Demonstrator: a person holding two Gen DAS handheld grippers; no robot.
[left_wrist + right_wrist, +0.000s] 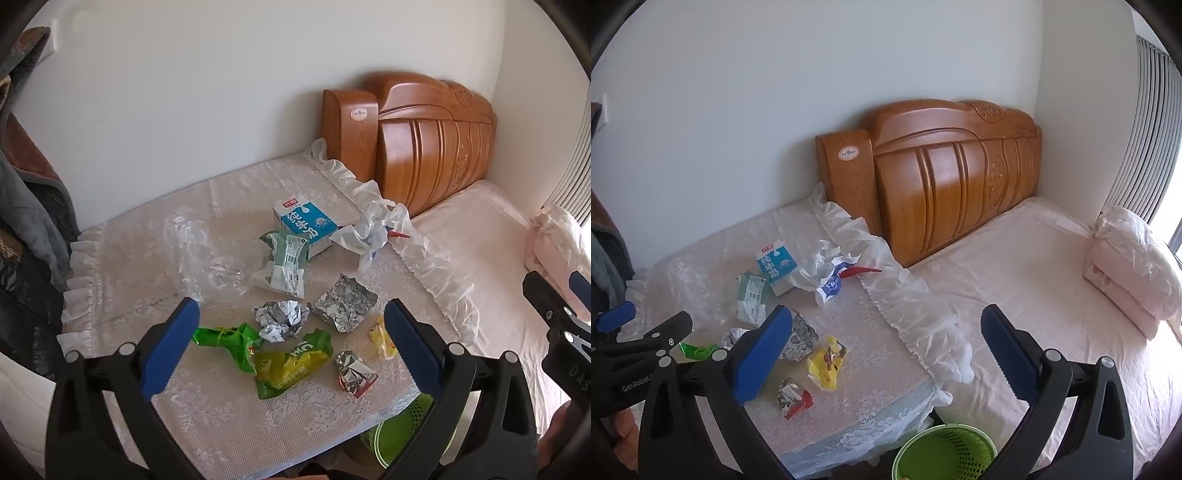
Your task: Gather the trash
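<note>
Left gripper (291, 332) spread wide, blue pads apart, nothing between them, hovering over near edge of lace-covered table (207, 424). Right gripper (886, 343) likewise splayed, empty, held above table's right edge and bed (1034, 266). Below, just off table's near corner: green perforated trash basket (947, 452), upright on floor, contents not discernible. Nearest trash on lace cloth: small crumpled foil wrapper with red edge (355, 373); just beside it, yellow-green snack bag (291, 363), flattened and torn. Left of that, bright green wrapper (227, 338), partly behind left gripper's blue pad. Yellow candy wrapper (827, 363) near table's right side. Further in: crumpled grey-white paper ball (282, 320), then silver foil bag (343, 304), opened out and creased. Beyond those: pale green-and-white printed packet (286, 264), standing crumpled, touching blue-and-white milk carton (306, 223) lying on its side. Clear plastic wrap (199, 251) spread left of packet, hard to outline. White plastic bag (369, 229) with blue print at table's far right, by ruffled cloth edge, red pointed item (860, 271) poking from it; kind cannot be told. Farthest: carved wooden headboard (945, 177) against white wall, folded pink quilt (1134, 269) on bed near window side.
</note>
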